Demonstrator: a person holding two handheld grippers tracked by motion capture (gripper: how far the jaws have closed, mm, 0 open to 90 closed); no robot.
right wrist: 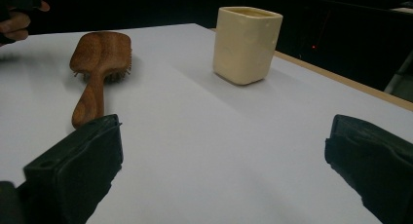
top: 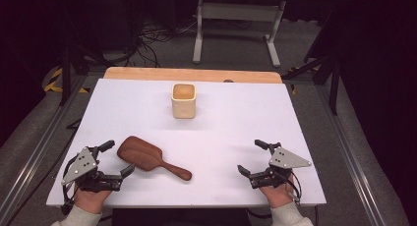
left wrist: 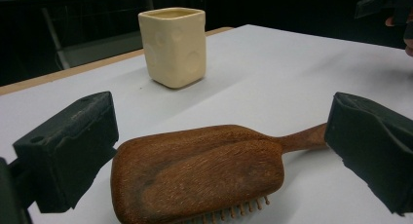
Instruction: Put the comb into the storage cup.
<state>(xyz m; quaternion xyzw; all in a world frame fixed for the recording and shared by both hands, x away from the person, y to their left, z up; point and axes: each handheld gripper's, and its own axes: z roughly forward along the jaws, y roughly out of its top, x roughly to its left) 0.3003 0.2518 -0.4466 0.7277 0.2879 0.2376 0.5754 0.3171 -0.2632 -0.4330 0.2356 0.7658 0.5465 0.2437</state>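
Note:
A brown wooden hairbrush (top: 147,156) lies bristles down on the white table top (top: 221,127), its handle pointing toward the front middle. My left gripper (top: 119,157) is open, and its jaws stand on either side of the brush head (left wrist: 199,170) without touching it. A cream square cup (top: 184,100) stands upright near the far middle, seen beyond the brush in the left gripper view (left wrist: 174,46). My right gripper (top: 250,156) is open near the front right, with bare table between its jaws (right wrist: 219,170). From there the cup (right wrist: 246,44) is ahead and the brush (right wrist: 100,53) is at the left.
A wooden strip (top: 192,74) runs along the table's far edge. Beyond it are dark floor, cables and a white stand frame (top: 238,19). A wide stretch of table lies between the cup and both grippers.

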